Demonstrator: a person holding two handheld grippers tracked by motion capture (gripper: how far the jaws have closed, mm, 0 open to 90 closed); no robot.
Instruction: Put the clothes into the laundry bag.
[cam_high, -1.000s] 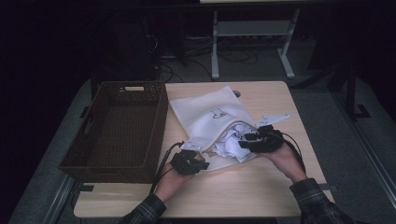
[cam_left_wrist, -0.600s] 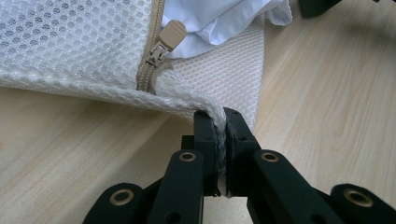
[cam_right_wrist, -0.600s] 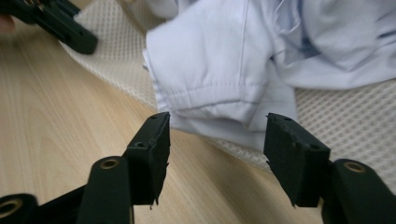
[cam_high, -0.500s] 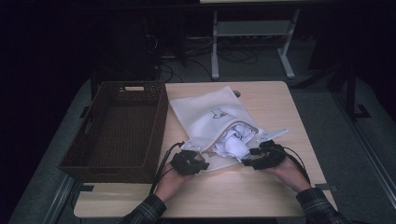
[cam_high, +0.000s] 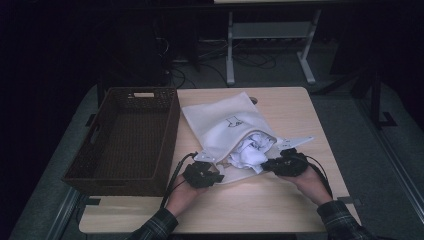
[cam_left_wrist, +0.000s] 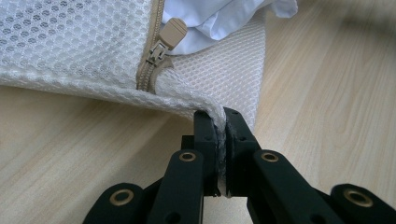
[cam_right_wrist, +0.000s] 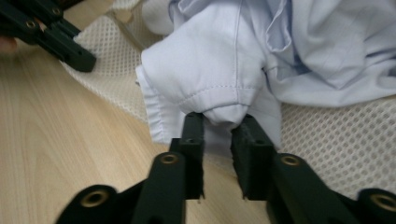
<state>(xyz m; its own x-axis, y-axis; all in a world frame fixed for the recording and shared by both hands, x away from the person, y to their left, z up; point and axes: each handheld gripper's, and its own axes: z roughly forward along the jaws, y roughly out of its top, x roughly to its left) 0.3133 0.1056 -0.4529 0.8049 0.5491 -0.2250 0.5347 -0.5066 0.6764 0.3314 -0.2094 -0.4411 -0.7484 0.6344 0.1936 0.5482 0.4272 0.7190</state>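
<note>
On the table (cam_high: 295, 107) my basket (cam_high: 125, 140) stands at the left, the mesh bag (cam_high: 225, 125) just right of it. The shirt (cam_high: 252, 150) spills from the bag's near mouth. My left gripper (cam_high: 210, 176) sits at the bag's near corner, my right gripper (cam_high: 270, 164) at the shirt, zipper pull (cam_left_wrist: 172, 31) between

Most of my crumpled white cotton shirt (cam_high: 252, 149) stays buried inside the white mesh zip bag (cam_high: 225, 122). The small dark print (cam_high: 232, 121) on that bag is too tiny to read.
</note>
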